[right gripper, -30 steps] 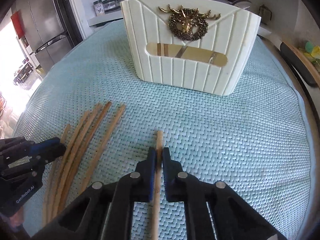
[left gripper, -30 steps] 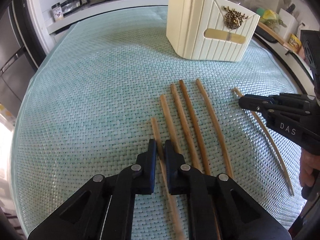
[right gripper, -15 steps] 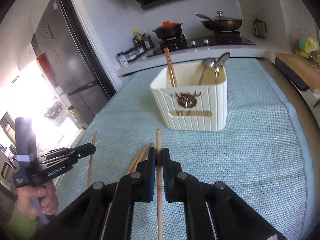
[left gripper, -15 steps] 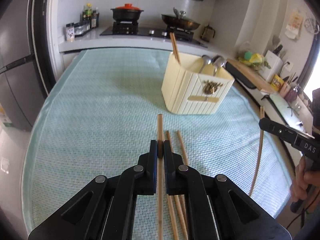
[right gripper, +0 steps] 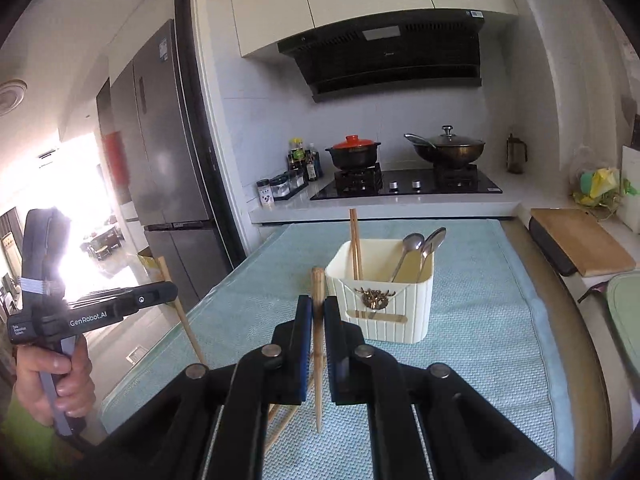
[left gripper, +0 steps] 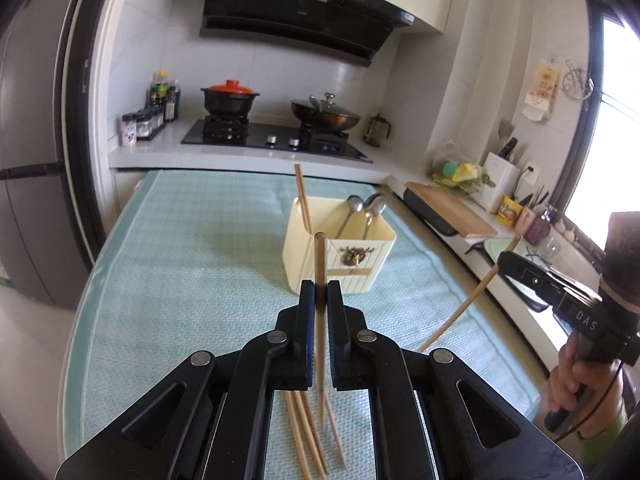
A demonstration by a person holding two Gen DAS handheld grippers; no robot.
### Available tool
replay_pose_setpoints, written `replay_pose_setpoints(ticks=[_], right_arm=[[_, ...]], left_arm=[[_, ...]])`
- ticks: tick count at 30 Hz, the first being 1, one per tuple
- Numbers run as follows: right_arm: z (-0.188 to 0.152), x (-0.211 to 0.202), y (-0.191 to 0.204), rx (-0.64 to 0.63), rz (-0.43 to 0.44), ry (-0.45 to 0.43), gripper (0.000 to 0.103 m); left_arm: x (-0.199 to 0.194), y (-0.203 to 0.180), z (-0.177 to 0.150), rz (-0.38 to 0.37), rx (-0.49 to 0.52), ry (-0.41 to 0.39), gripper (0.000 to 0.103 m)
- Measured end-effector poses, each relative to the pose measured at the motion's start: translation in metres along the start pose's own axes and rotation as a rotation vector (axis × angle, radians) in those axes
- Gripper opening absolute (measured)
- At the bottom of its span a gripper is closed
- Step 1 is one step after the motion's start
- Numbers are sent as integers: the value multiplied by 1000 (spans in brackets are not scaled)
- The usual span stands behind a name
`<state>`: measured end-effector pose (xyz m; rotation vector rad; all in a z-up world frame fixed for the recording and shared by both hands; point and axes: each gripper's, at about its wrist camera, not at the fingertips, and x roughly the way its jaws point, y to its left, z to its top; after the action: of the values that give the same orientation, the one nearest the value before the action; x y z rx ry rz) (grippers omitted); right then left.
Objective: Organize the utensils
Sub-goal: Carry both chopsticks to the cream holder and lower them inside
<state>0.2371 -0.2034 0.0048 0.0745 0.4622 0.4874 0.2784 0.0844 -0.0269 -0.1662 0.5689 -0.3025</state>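
My left gripper is shut on a wooden chopstick and holds it up above the teal mat. My right gripper is shut on another chopstick, also raised off the mat. A cream utensil holder with a gold deer emblem stands ahead of both; it holds two chopsticks and two metal spoons. Several loose chopsticks lie on the mat below my left gripper. In the left wrist view the right gripper appears at the right, a hand on its handle.
A stove with a red-lidded pot and a wok stands behind the mat. Spice jars sit at the back left. A wooden cutting board lies on the right counter. A grey fridge stands left.
Both grippers have risen from the mat with a chopstick each and tilted up, so the stove wall and holder's open top now show. The other chopsticks stay on the mat.
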Motion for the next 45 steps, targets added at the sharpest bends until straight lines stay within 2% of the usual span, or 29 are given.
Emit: replay_pose_setpoints(ticks=[11, 32, 39, 45], right_arm=[[3, -10, -3, -19, -30, -24, 7], [6, -11, -6, -8, -29, -25, 7], [18, -10, -11, -12, -28, -39, 7], [43, -6, -17, -24, -40, -67, 7]], left_arm=[[-1, -4, 6, -13, -9, -15, 4], [2, -3, 15, -31, -33, -15, 4], [7, -11, 35, -58, -31, -22, 4], [13, -18, 63, -83, -16, -43, 4]])
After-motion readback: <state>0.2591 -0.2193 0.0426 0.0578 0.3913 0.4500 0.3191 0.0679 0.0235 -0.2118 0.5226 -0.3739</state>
